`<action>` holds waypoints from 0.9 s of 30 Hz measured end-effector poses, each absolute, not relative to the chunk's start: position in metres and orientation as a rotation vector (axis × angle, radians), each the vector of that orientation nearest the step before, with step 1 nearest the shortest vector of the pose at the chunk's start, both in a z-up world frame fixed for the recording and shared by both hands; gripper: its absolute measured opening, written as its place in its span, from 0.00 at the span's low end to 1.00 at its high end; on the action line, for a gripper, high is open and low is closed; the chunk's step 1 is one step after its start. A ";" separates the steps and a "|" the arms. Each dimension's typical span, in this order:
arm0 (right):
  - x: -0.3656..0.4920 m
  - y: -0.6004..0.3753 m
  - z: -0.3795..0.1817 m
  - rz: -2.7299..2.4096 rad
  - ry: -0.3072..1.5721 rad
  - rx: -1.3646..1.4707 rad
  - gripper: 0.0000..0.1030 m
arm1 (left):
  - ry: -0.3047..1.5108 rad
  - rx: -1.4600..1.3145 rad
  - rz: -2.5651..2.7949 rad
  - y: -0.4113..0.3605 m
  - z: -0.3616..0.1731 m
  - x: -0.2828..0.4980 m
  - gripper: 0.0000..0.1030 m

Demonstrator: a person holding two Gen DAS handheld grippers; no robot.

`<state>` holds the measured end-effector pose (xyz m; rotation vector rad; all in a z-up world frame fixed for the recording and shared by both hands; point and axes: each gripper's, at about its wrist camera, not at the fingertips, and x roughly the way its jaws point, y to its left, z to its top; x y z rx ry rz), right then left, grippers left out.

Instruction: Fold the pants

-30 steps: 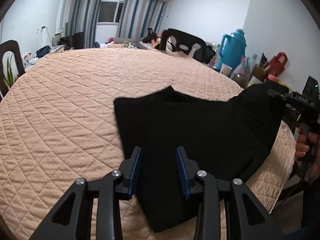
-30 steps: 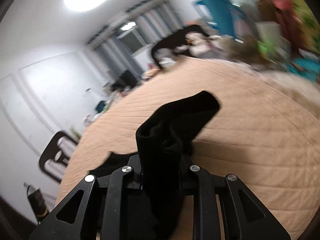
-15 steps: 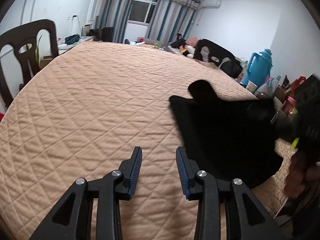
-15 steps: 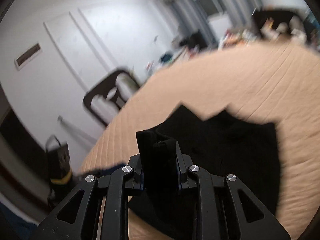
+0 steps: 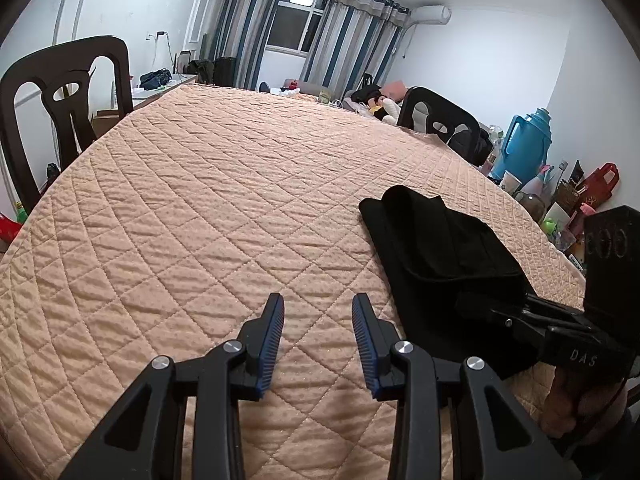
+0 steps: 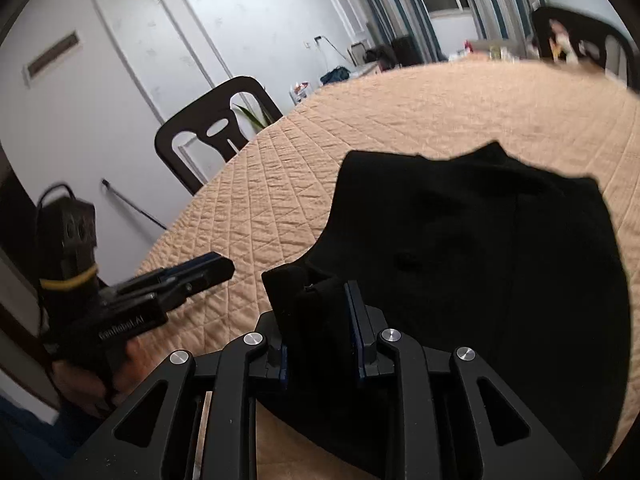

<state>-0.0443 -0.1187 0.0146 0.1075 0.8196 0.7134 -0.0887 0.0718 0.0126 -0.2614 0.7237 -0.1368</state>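
The black pants (image 5: 436, 256) lie folded on the peach quilted table cover (image 5: 224, 200), near its right front edge. My left gripper (image 5: 318, 320) is open and empty, low over bare quilt to the left of the pants. My right gripper (image 6: 316, 320) is shut on a bunched fold of the pants (image 6: 480, 248) at their near edge. It also shows in the left wrist view (image 5: 492, 308), reaching in from the right. The left gripper shows in the right wrist view (image 6: 200, 272), at the left of the pants.
Dark chairs stand at the table's left (image 5: 60, 92) and far right (image 5: 440, 124). A blue thermos (image 5: 524, 140), a red bag (image 5: 600, 180) and small items crowd the floor at the right. The quilt's front edge is close below both grippers.
The right gripper has brought the lifted part of the pants down and across, so the pants now lie flatter. The left gripper has moved left, off the pants, and stays open.
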 end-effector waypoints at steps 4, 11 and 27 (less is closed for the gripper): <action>-0.044 -0.112 0.017 0.726 0.800 0.024 0.31 | 0.732 -0.259 -0.131 0.072 0.011 -0.088 0.37; -0.050 -0.120 0.039 0.780 0.738 0.067 0.39 | 0.718 -0.245 -0.121 0.070 0.020 -0.092 0.37; -0.048 -0.191 0.004 0.626 0.801 0.192 0.23 | 0.682 -0.236 -0.298 0.021 0.050 -0.075 0.37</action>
